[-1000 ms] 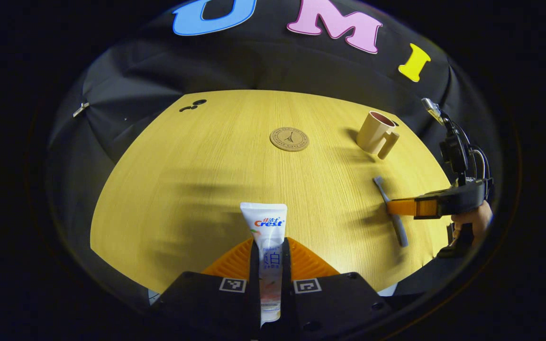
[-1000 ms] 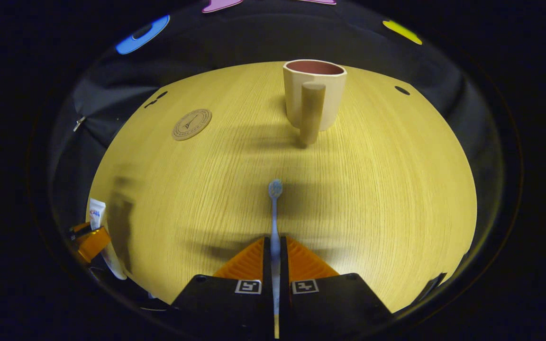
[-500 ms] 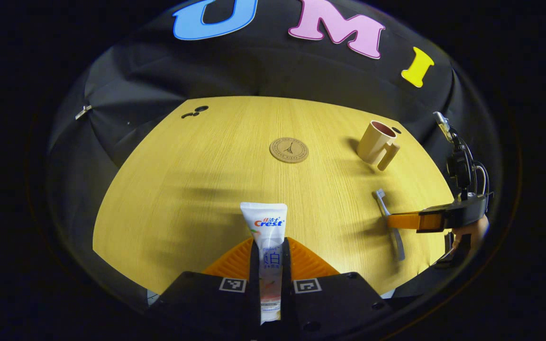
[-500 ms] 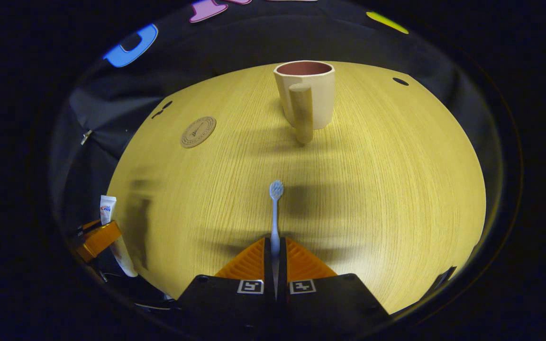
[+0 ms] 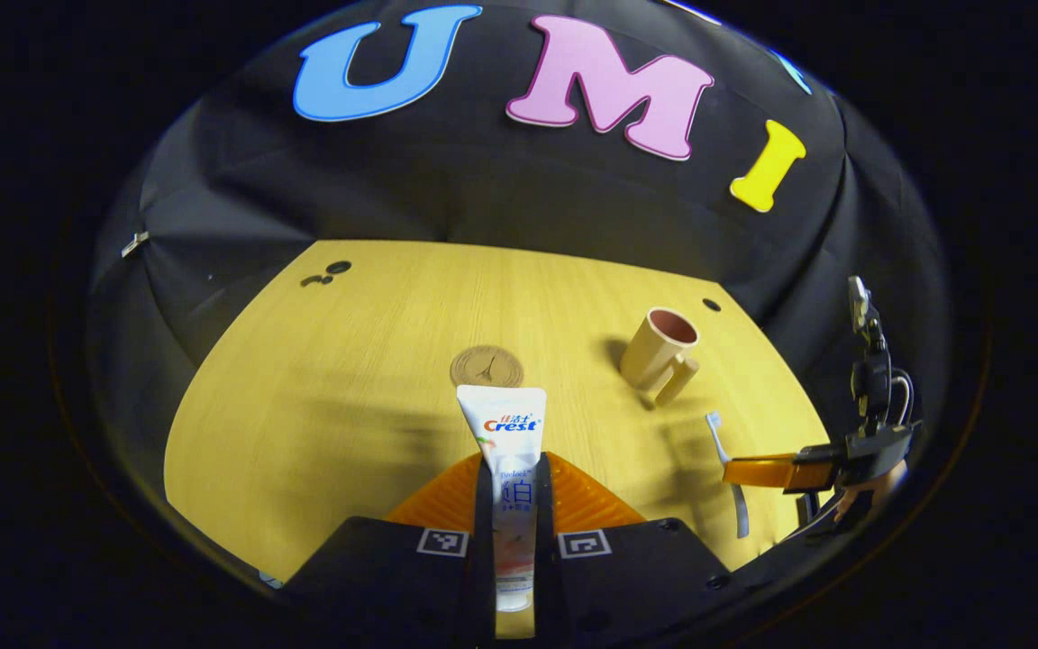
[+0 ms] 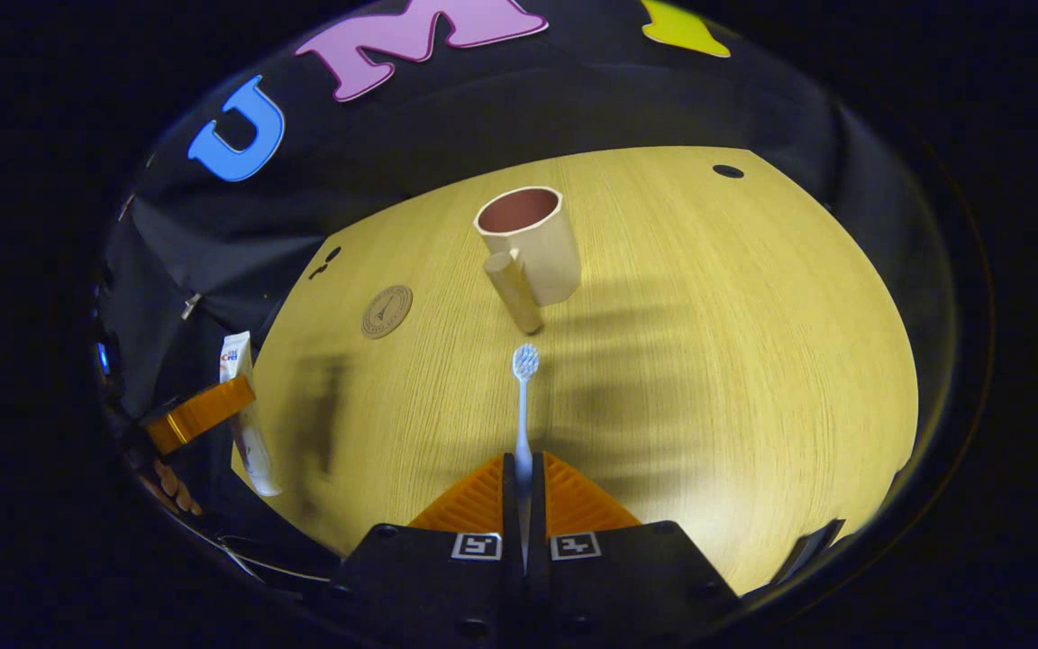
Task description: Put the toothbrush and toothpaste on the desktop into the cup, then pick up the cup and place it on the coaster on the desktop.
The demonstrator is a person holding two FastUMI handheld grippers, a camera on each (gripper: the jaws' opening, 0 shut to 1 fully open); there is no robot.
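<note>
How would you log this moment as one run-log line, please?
left gripper: shut on toothpaste | right gripper: shut on toothbrush | cup: empty, upright | coaster: bare

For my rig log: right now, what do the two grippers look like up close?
Each gripper has a black body with two square black-and-white markers near its ridged fingers: left gripper, right gripper. The left gripper view shows black cables looping above the right gripper's body, with a bare hand behind.
</note>
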